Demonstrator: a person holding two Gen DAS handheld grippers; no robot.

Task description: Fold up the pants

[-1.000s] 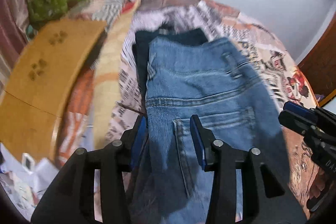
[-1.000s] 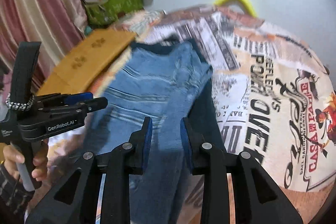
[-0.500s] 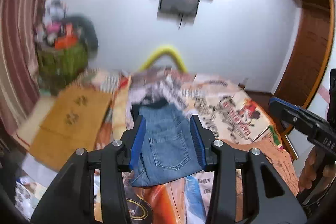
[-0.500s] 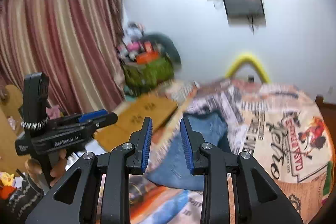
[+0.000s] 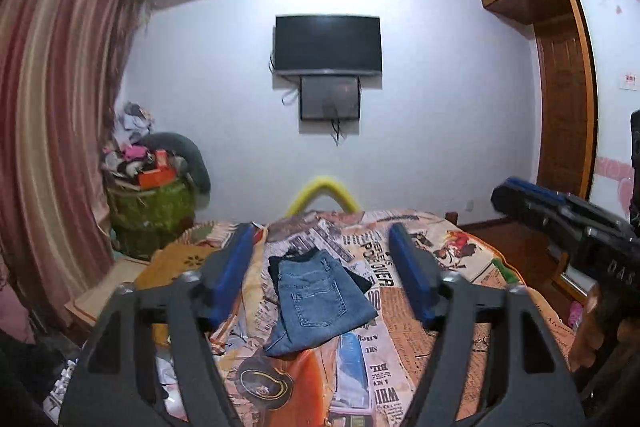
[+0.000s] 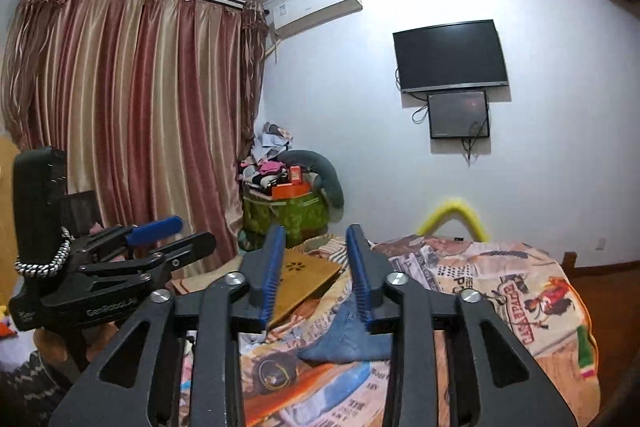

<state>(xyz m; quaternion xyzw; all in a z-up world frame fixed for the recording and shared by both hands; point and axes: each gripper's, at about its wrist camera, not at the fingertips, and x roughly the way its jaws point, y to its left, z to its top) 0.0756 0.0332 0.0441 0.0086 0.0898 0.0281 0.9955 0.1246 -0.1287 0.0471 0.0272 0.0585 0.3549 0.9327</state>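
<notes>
The folded blue jeans lie flat on the bed, on its patterned newsprint-style cover, with a back pocket facing up and a dark garment peeking out from beneath them at about 2 o'clock of the denim. Seen from the left wrist view, the left claw hangs above the bed with its blue-padded fingers spread wide; its jaws have just been opening, and nothing is between them, the jeans lying well below and beyond the pads. The right claw has also just been opening and stands with a narrower gap, likewise empty; in its own view the jeans show only as a blue corner low between the fingers, lying on the bed and not touched. Each claw shows in the other's camera: the right claw at 3 o'clock in the left wrist view, the left claw at 9 o'clock in the right wrist view, with a hand partly visible under its handle. On the far wall at 12 o'clock hangs a dark television with a smaller screen just below it. Striped curtains fill the 9 o'clock side, and a green basket heaped with clutter stands beside them. A yellow curved tube rises behind the far edge of the bed.
</notes>
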